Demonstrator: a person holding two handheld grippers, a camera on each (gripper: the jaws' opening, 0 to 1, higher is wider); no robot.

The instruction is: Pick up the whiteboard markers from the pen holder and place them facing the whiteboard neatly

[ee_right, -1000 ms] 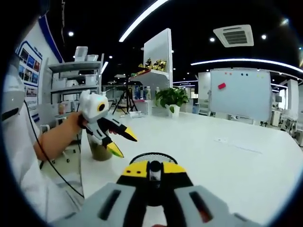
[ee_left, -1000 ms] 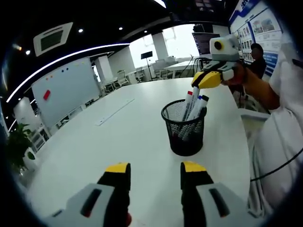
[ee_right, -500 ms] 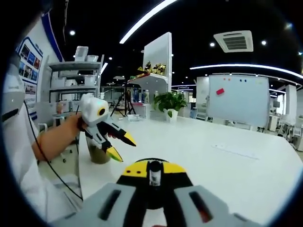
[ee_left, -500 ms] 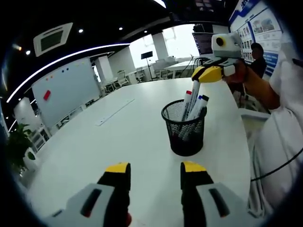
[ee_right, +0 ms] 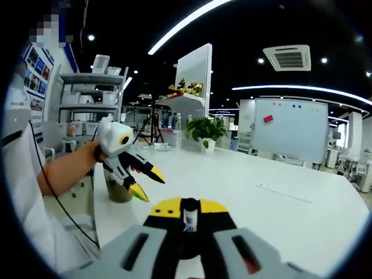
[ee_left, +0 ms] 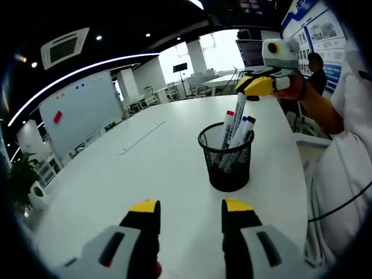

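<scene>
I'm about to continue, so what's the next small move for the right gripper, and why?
Probably keep lifting straight up: the right gripper is shut on a marker whose lower part is inside the mesh pen holder; the left gripper waits open.

Dark ceiling (ee_left: 145, 23), white table (ee_left: 163, 168), potted plant (ee_right: 210, 129).

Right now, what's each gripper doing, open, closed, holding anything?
Left gripper: open, empty, above the table.
Right gripper: shut on a whiteboard marker, lifting it from the pen holder.
</scene>
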